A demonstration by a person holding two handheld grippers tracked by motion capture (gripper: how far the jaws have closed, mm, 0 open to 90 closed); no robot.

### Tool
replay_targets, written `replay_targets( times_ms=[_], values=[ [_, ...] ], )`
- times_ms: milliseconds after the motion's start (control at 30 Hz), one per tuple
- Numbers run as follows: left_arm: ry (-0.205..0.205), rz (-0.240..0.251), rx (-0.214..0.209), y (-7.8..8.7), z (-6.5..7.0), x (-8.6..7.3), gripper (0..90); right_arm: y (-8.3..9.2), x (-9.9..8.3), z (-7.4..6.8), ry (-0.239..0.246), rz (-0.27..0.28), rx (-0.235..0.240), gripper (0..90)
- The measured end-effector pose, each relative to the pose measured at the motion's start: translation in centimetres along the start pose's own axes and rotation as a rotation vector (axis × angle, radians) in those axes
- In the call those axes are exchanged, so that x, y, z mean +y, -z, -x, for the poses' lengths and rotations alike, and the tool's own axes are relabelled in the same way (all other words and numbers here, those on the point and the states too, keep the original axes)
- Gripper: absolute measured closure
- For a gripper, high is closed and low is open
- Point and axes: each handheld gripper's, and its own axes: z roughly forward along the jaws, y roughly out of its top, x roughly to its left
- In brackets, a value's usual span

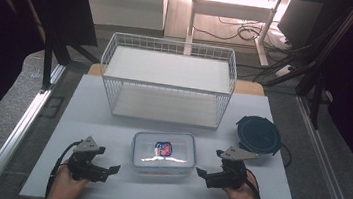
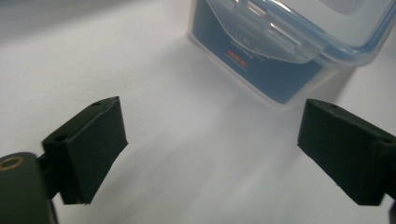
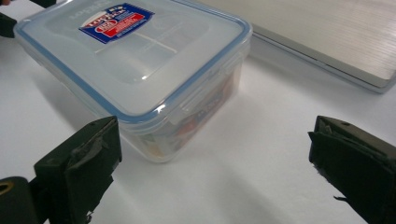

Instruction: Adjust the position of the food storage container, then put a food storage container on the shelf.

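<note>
The clear lidded food box point(image 1: 164, 152) is sitting on the white table point(image 1: 87, 114), in front of the white wire basket point(image 1: 167, 81), with a red and blue label on its lid. The box is lying between the two grippers, apart from both.

The left gripper point(image 1: 113, 169) is resting low over the table just to the left of the box, its tip pointing toward the box's left wall. In the left gripper view, the box point(image 2: 289, 44) is sitting ahead of the jaws and toward the upper right, one blue-tinted wall and a lid latch facing them. The jaws are standing spread wide with only bare table between them, touching nothing.

The right gripper point(image 1: 201, 172) is resting just to the right of the box, its tip aimed at the box's right wall. In the right gripper view, the box point(image 3: 135, 70) is lying ahead and to the left, its near corner just beyond the left jaw. These jaws are also standing wide apart, gripping nothing.

A dark round lid point(image 1: 258, 134) is lying to the right of the box, behind the right gripper.
</note>
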Motion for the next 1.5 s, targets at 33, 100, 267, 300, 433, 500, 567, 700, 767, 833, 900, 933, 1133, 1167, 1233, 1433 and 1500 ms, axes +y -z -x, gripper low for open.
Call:
replay_targets(
  times_ms=[33,100,267,300,433,500,567,700,767,833,900,933,1133,1167,1233,1433,1500],
  values=[
    [0.002,0.017,-0.001,0.1,-0.1,0.0,6.2,0.0,0.0,0.0,-0.002,0.001,0.003,2.2],
    [0.019,0.037,-0.004,0.3,-0.3,0.1,5.2,-0.1,0.0,0.0,0.001,0.005,-0.002,1.9],
    [0.050,0.052,-0.015,0.1,-0.7,0.0,4.2,-0.2,0.2,0.1,-0.017,0.013,0.008,1.7],
    [0.052,0.049,-0.020,0.1,-0.7,0.1,4.3,-0.2,0.2,0.1,-0.022,0.012,0.011,1.7],
    [0.041,0.044,-0.037,0.0,-0.3,0.6,4.9,-0.5,0.5,-0.2,-0.035,0.009,0.004,1.9],
    [0.035,0.037,-0.043,-0.3,-0.1,0.9,4.8,-0.7,0.8,-0.3,-0.036,0.003,-0.007,1.9],
    [0.025,0.028,-0.063,-0.6,0.2,1.7,4.1,-0.9,1.2,-0.3,-0.064,-0.004,-0.006,1.1],
    [0.012,0.027,-0.078,-1.0,0.5,2.7,3.1,-1.4,1.7,0.0,-0.135,-0.019,0.025,0.9],
    [0.001,0.020,-0.079,-1.4,0.7,3.2,3.0,-1.7,1.9,0.2,-0.157,-0.033,0.061,0.8],
    [0.004,0.007,-0.092,-1.8,0.8,3.7,2.4,-2.0,2.3,0.1,-0.158,-0.045,0.063,1.0],
    [0.015,0.005,-0.115,-2.0,0.8,4.1,2.3,-2.0,2.4,0.1,-0.157,-0.046,0.065,1.1],
    [0.019,0.002,-0.125,-2.1,0.7,4.3,2.2,-2.1,2.6,0.1,-0.162,-0.052,0.065,1.4],
    [0.013,-0.026,-0.157,-3.2,0.6,6.1,1.5,-3.2,3.7,0.6,-0.189,-0.086,0.100,2.6],
    [0.007,-0.044,-0.157,-3.8,0.7,6.6,1.4,-3.4,3.9,0.6,-0.189,-0.091,0.104,2.7],
    [-0.001,-0.059,-0.159,-4.4,0.8,7.0,0.9,-4.3,4.4,0.6,-0.182,-0.115,0.121,3.4],
    [0.071,-0.104,-0.258,-6.0,0.4,6.7,0.0,-6.2,4.7,0.7,-0.229,-0.159,0.207,3.4],
    [0.124,-0.124,-0.326,-6.4,0.4,6.1,0.0,-6.5,4.4,0.8,-0.244,-0.180,0.226,3.5]
  ],
)
